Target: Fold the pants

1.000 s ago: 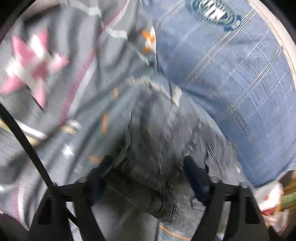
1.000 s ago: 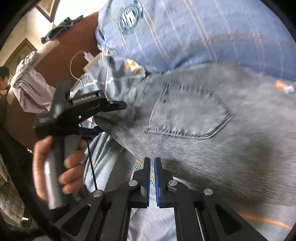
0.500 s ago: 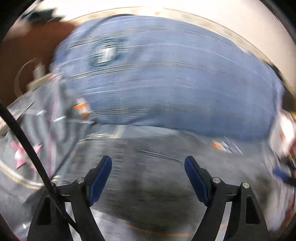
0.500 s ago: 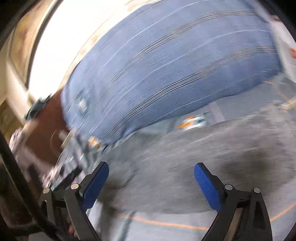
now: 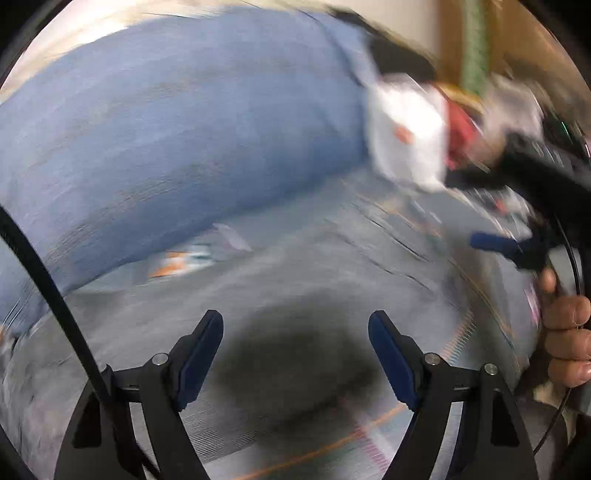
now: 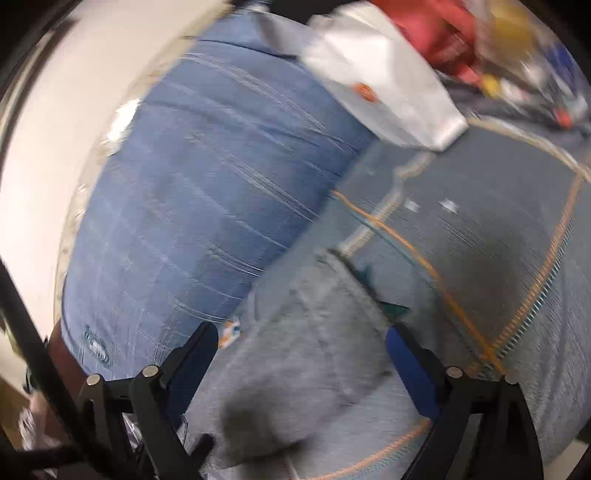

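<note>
Grey denim pants [image 5: 303, 295] lie spread on a bed in front of me, blurred by motion. My left gripper [image 5: 295, 328] is open and empty, hovering above the grey fabric. In the right wrist view a pant leg [image 6: 314, 362] lies under my right gripper [image 6: 299, 343], which is open and empty, with the leg's end edge just ahead of it. My right gripper also shows in the left wrist view [image 5: 509, 243] at the far right, held in a hand [image 5: 565, 332].
A large blue plaid pillow [image 5: 166, 147] lies behind the pants, also in the right wrist view [image 6: 207, 206]. A blue-grey bedsheet with orange lines [image 6: 480, 229] is under the pants. A white bag [image 6: 388, 96] and red clutter [image 6: 436, 33] sit at the far right.
My left gripper let go of the bunched pants and swung right across them. My right gripper opened and also swung right toward the leg end. Both views are blurred.
</note>
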Motion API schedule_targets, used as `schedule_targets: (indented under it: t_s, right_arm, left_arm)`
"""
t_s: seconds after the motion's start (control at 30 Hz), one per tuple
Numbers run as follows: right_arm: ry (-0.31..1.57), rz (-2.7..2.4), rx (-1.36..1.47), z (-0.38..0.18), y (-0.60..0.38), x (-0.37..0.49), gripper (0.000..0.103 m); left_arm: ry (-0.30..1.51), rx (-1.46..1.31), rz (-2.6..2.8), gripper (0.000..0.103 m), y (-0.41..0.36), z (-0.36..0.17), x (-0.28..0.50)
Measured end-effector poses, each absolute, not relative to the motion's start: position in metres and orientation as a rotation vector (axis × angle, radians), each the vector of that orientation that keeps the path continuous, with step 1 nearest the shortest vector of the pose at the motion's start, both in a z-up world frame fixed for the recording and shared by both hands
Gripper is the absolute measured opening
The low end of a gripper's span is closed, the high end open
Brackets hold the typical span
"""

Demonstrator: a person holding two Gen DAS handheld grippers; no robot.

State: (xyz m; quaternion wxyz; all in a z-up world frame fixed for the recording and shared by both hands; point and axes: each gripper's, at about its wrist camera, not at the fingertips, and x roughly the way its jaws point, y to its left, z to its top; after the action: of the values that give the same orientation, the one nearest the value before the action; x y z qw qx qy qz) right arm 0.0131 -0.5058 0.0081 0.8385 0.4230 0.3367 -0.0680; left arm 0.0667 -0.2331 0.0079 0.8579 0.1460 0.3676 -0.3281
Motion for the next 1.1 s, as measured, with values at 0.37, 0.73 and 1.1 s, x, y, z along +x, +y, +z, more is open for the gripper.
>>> schedule_targets:
  t_s: [0.37,0.73,1.1]
  right_arm:
    - [0.688,-0.244,1.022,-0.018,-0.537,-0.008,0.082]
    - [0.659,-0.315,1.171,-0.045,-0.556,-0.023,0.08]
    - [0.685,-0.227,1.238,-0.061,-0.555,-0.014,0.081]
  left_arm:
    - [0.8,0.587,-0.684,0.081,-0.33,-0.041,0.058]
    - [0.721,0.657,-0.613,0.083,-0.358,-0.049,0.052]
    - [0.741,0.579,-0.658,0.066,-0.349,-0.048,0.058]
